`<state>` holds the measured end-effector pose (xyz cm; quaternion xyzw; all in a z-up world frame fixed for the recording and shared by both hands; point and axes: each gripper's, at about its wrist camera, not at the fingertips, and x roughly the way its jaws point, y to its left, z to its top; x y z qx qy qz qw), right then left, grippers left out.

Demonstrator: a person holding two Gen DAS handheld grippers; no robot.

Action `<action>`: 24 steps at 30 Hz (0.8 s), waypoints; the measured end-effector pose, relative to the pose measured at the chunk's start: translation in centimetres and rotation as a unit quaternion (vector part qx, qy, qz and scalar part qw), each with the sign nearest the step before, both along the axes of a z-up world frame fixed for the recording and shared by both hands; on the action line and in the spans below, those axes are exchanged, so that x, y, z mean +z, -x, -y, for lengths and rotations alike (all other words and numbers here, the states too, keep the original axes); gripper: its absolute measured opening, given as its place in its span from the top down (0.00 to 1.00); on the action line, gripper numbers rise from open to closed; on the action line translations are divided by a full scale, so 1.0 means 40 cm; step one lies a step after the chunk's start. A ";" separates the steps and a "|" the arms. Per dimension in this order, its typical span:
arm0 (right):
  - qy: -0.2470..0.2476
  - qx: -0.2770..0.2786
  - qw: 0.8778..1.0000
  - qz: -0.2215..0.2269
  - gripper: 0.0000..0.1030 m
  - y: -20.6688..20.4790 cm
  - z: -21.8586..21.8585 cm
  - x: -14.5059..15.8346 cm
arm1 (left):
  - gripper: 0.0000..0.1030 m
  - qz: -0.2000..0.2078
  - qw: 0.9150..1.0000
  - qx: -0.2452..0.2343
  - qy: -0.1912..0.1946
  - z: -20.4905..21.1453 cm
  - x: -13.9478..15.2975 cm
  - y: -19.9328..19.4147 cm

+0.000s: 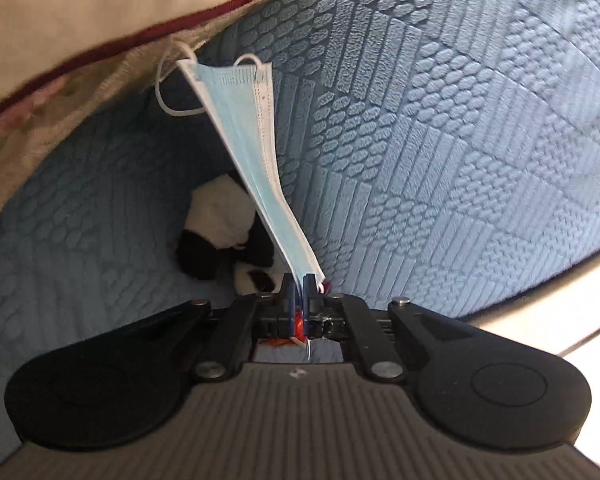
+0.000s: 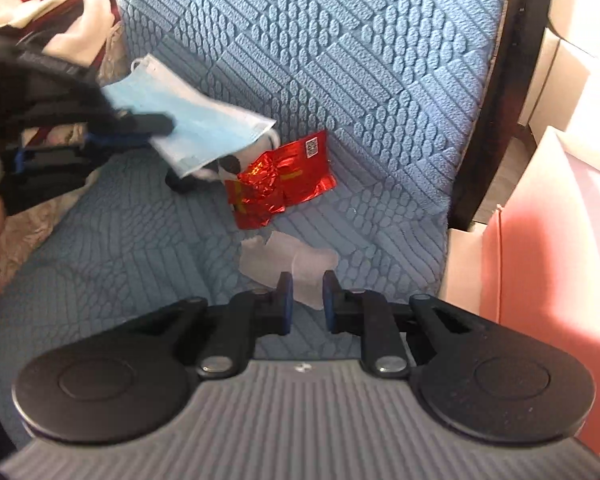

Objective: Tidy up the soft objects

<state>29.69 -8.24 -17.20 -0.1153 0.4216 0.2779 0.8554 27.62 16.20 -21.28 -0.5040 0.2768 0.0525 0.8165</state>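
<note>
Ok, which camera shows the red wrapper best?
The right wrist view: the red wrapper lies in full on the blue cushion, crumpled, beside the mask. The left wrist view shows only an orange-red sliver behind its shut fingers, too little to identify.

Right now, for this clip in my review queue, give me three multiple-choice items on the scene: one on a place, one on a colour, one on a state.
1. Where does the crumpled red foil wrapper lie?
A. on the blue quilted sofa cushion
B. in the pink cardboard box
C. in the right gripper

2. What colour is the pleated surgical face mask?
A. black
B. light blue
C. red

3. How is the left gripper?
A. open, empty
B. shut on the wrapper
C. shut on the mask

Answers: 1 A, the wrapper rests on the cushion fabric; 2 B, its pleats show pale blue with white edging; 3 C, the mask's edge is pinched between the closed fingers.
</note>
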 end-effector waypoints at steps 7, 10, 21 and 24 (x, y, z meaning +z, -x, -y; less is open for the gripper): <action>-0.013 -0.013 1.000 -0.005 0.82 0.018 0.020 0.026 | 0.96 0.002 1.000 -0.023 -0.020 0.020 0.028 0.055; -0.016 -0.017 1.000 -0.005 0.82 0.030 0.030 0.036 | 0.96 0.004 0.999 -0.025 -0.033 0.036 0.037 0.068; -0.017 -0.031 0.999 0.005 0.82 0.088 0.062 0.071 | 0.97 -0.020 0.998 -0.027 -0.044 0.071 0.041 0.161; -0.025 -0.042 0.999 0.009 0.82 0.090 0.081 0.086 | 0.97 -0.025 0.998 -0.033 -0.053 0.079 0.047 0.191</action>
